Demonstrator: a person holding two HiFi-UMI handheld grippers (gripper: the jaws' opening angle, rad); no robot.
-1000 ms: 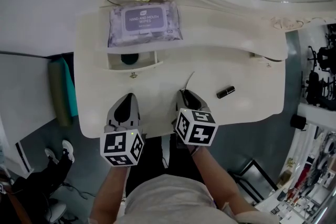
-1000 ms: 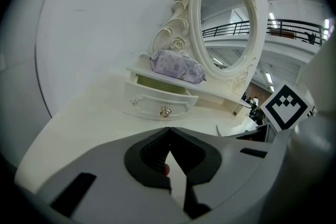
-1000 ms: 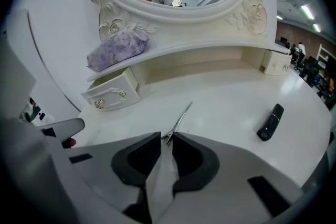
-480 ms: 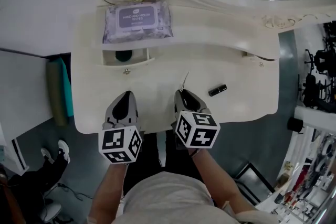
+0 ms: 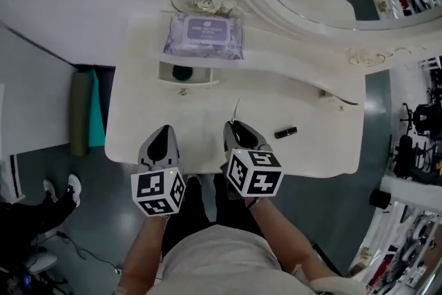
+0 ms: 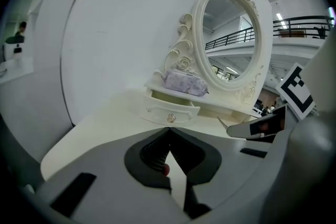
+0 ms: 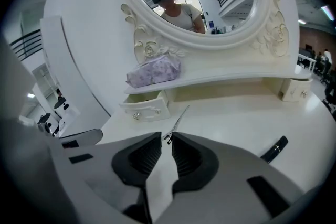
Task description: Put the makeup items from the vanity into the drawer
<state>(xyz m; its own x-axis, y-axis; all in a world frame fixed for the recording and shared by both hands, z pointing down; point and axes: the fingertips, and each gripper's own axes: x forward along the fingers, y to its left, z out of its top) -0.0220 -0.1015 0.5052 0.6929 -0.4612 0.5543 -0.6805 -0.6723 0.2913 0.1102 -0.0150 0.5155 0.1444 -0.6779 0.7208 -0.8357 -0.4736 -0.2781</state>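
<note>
Right gripper (image 5: 232, 125) pinches thin tool (image 5: 237, 108) — drawer (image 5: 197, 81) open (far left).

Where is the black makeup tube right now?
In the head view, the black makeup tube lies on the vanity top, just right of the right gripper and well right of the open drawer.

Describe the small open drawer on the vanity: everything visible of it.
The small drawer is cream-white, like painted wood, with a curved front and a small round knob at its middle. It stands pulled partly open at the left end of the vanity, under the raised shelf and right below the pack of wipes. A dark round item lies inside; what it is cannot be told.
</note>
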